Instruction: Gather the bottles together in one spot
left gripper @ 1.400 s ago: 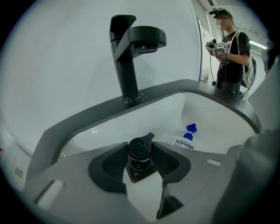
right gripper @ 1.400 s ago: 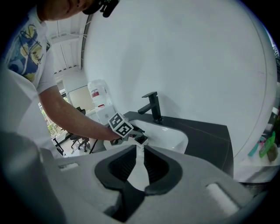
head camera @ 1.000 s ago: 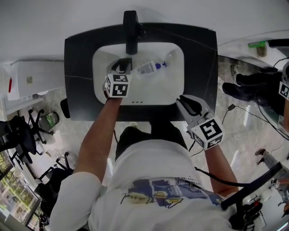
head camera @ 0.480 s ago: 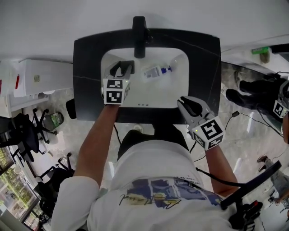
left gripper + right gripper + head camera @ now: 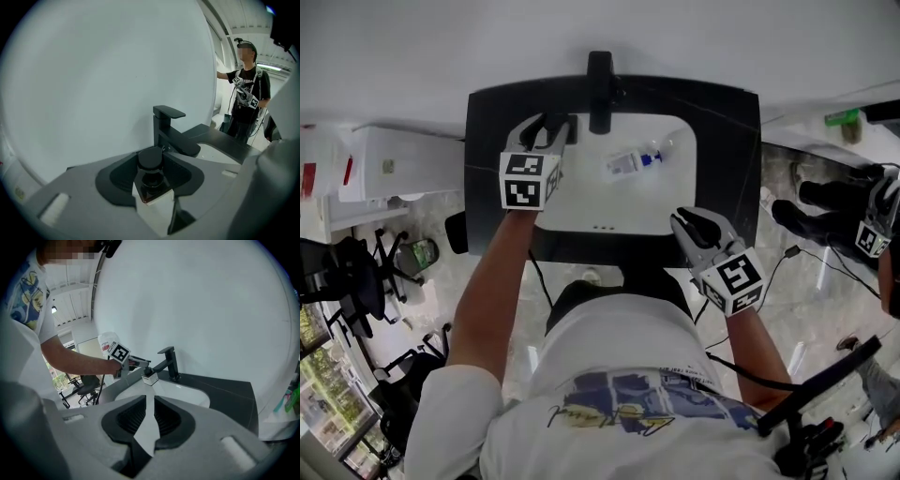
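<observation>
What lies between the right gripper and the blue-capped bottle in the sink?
Nothing. In the head view, only bare white basin separates the right gripper from the blue-capped bottle.

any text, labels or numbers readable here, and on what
No text reads clearly.
Bottle lying in the sink: label too small to read.
Small bottle in the left tool: no print visible.
Shirt: cursive print, too blurred to read.
Marker cubes: black-and-white squares, no letters.
</observation>
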Motion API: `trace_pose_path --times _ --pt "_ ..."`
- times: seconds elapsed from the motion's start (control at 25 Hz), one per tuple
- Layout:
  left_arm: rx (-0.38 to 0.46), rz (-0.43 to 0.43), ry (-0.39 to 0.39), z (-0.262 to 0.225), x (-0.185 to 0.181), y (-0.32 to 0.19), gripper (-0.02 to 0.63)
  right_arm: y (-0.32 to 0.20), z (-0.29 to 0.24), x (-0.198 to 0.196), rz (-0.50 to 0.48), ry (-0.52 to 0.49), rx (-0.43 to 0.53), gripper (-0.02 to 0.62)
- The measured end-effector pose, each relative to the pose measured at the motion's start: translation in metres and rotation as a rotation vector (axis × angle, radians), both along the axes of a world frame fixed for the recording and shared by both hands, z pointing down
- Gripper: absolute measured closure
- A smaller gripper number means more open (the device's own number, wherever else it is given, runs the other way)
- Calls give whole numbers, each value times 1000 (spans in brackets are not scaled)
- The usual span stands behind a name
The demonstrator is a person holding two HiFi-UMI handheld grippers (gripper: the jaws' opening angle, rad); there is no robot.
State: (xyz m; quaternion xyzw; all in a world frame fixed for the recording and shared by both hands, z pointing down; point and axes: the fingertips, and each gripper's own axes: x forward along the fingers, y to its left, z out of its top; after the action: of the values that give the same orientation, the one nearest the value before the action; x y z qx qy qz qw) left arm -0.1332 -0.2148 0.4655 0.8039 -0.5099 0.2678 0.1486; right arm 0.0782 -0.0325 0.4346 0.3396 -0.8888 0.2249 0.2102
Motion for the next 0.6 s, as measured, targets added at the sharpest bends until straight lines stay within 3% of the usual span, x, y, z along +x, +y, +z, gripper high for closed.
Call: trace_pose_path --times 0.6 --pt "43 6 -10 -8 2 -72 433 -2 8 26 43 14 -21 540"
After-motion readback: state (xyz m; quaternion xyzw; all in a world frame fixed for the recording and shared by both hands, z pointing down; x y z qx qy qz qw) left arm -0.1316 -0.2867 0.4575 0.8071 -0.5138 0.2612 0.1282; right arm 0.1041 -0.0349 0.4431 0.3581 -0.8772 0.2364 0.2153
